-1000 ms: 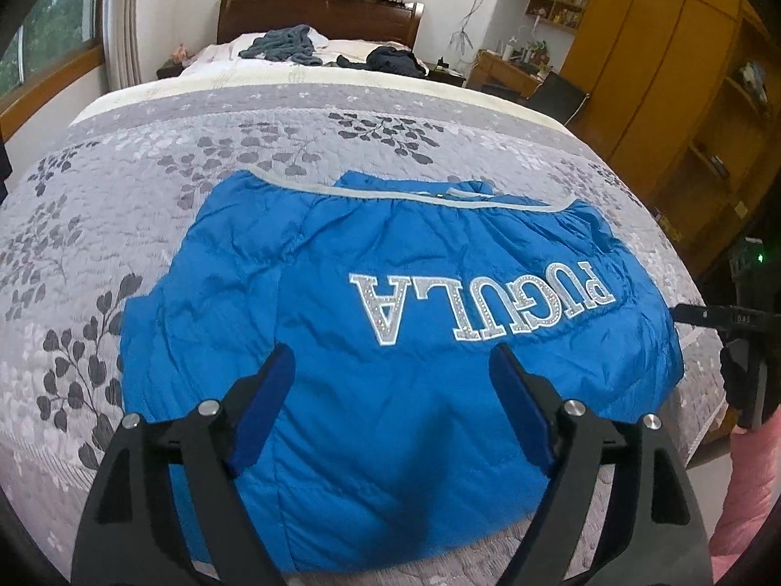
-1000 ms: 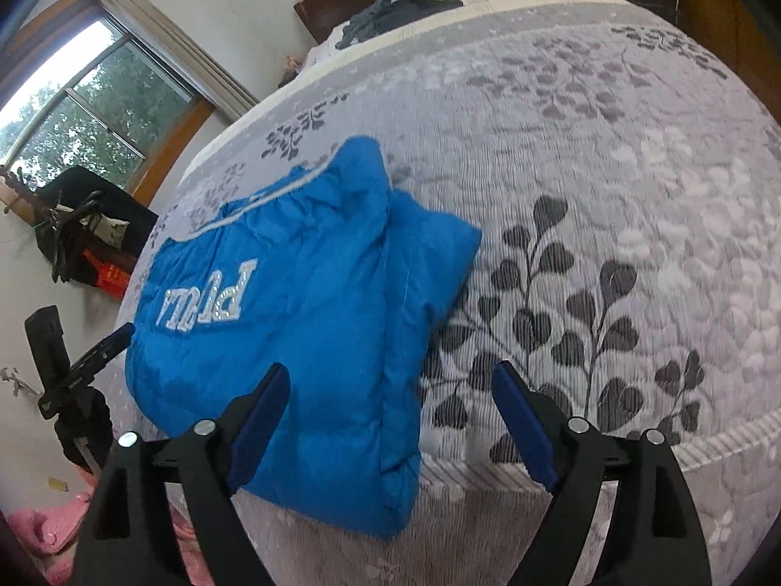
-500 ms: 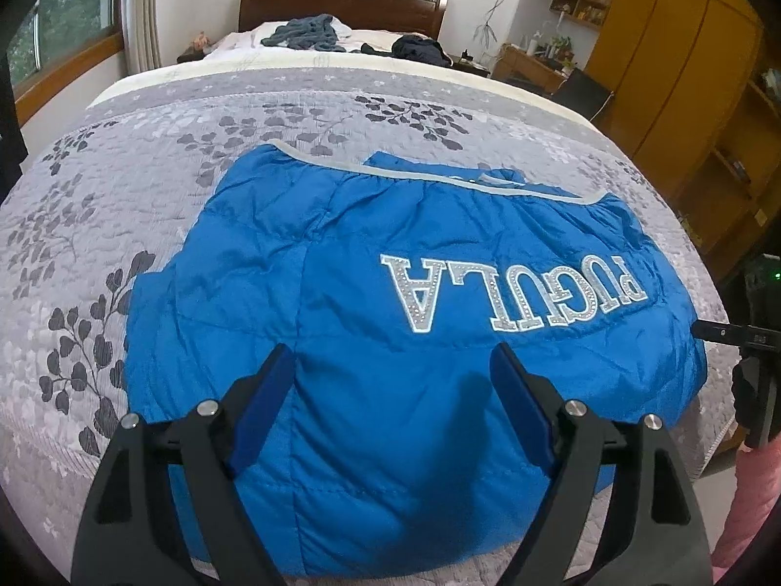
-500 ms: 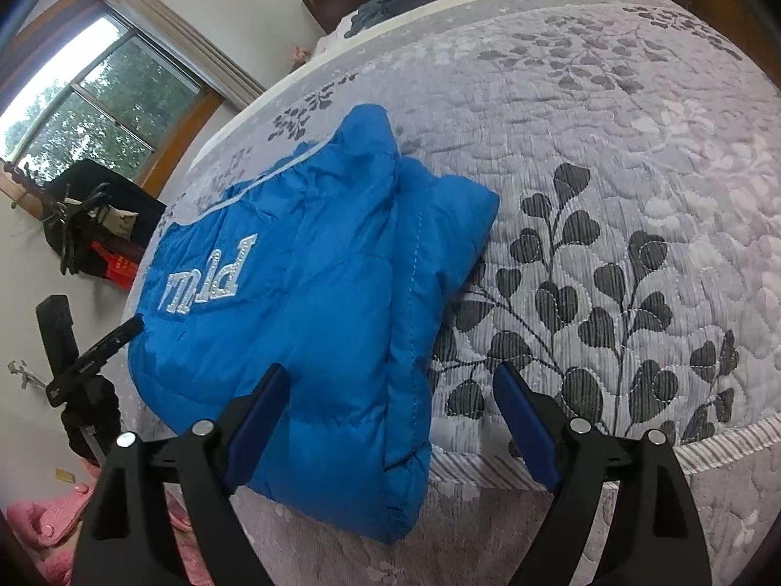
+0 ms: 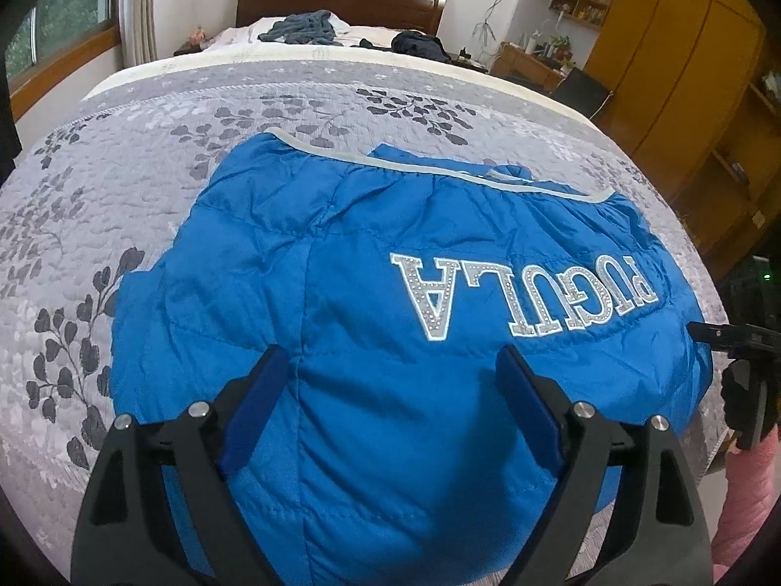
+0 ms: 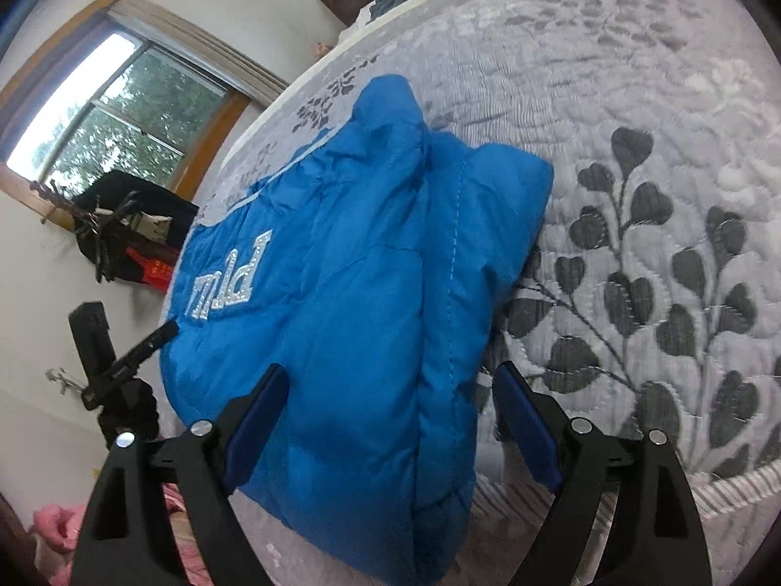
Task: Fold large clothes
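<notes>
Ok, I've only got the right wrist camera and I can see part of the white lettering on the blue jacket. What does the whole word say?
Observer: In the left wrist view the lettering on the blue jacket reads PUGULA, upside down to that camera.
Operator: Is the left gripper holding anything?
Observer: No. The left gripper is open, its jaws spread wide above the jacket's near part, gripping nothing.
Operator: What stands past the side of the bed that I can't see?
Observer: Tall wooden wardrobes line the wall beside the bed, with a desk in the far corner.
</notes>
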The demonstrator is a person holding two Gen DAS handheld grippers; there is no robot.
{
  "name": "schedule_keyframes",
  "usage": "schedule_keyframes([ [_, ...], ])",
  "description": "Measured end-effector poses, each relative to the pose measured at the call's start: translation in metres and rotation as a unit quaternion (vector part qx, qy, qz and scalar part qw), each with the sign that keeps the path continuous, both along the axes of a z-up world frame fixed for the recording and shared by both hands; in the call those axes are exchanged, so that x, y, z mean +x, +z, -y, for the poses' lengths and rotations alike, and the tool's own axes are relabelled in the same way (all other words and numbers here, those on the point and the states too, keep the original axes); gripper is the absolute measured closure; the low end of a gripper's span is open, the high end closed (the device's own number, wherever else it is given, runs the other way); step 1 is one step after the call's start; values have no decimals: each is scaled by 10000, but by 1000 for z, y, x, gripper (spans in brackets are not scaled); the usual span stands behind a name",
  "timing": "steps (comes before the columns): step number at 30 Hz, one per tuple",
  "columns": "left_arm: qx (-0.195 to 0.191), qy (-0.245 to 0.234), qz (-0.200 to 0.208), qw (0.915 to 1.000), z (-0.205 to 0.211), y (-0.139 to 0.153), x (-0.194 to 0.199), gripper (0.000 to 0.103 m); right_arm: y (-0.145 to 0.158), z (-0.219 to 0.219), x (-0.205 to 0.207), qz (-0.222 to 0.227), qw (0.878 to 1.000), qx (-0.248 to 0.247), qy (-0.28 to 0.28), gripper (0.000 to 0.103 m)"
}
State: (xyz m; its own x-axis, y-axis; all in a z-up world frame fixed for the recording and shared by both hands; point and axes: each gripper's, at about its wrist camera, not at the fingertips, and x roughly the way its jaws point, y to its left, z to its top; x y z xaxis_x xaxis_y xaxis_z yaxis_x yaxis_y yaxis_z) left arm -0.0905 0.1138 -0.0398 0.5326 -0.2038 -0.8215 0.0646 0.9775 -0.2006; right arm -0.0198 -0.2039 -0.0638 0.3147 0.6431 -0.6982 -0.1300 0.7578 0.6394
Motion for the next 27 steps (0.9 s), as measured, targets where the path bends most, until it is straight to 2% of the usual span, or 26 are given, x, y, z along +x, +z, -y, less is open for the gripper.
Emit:
schedule_keyframes([
  [2, -49, -21, -3, 10000, -1, -1, 0, 16, -3, 0, 2, -17, 9999, 164, -1, 22],
  [3, -63, -33, 5, 10000, -2, -2, 0, 16, -4, -1, 3, -26, 9995, 302, 27, 33],
  [4, -70, -47, 14, 10000, -2, -3, 0, 16, -5, -1, 5, -63, 9991, 423, 46, 40],
  [5, -76, -56, 18, 10000, -2, -3, 0, 16, -3, -1, 5, -44, 9992, 402, 40, 43],
  [7, -93, -84, 29, 9999, -2, -4, -1, 16, 3, -5, 5, 47, 9995, 302, 64, 55],
  [10, -142, -103, 24, 9998, -4, -5, -1, 16, 23, -14, 1, 234, 9997, 62, 18, 68],
  [13, -184, -135, 26, 9997, -5, -6, -1, 15, 46, -25, -4, 434, 9989, -168, 36, 72],
  [19, -335, -202, 56, 9992, -11, -5, 0, 15, 107, -66, -6, 909, 9921, -816, 291, 73],
  [23, -604, -250, 40, 9979, -20, 2, -3, 15, 148, -116, -5, 1175, 9809, -1415, 639, 73],
  [27, -887, -268, 58, 9957, -36, 11, -10, 15, 172, -166, 0, 1320, 9677, -1875, 1046, 73],
])
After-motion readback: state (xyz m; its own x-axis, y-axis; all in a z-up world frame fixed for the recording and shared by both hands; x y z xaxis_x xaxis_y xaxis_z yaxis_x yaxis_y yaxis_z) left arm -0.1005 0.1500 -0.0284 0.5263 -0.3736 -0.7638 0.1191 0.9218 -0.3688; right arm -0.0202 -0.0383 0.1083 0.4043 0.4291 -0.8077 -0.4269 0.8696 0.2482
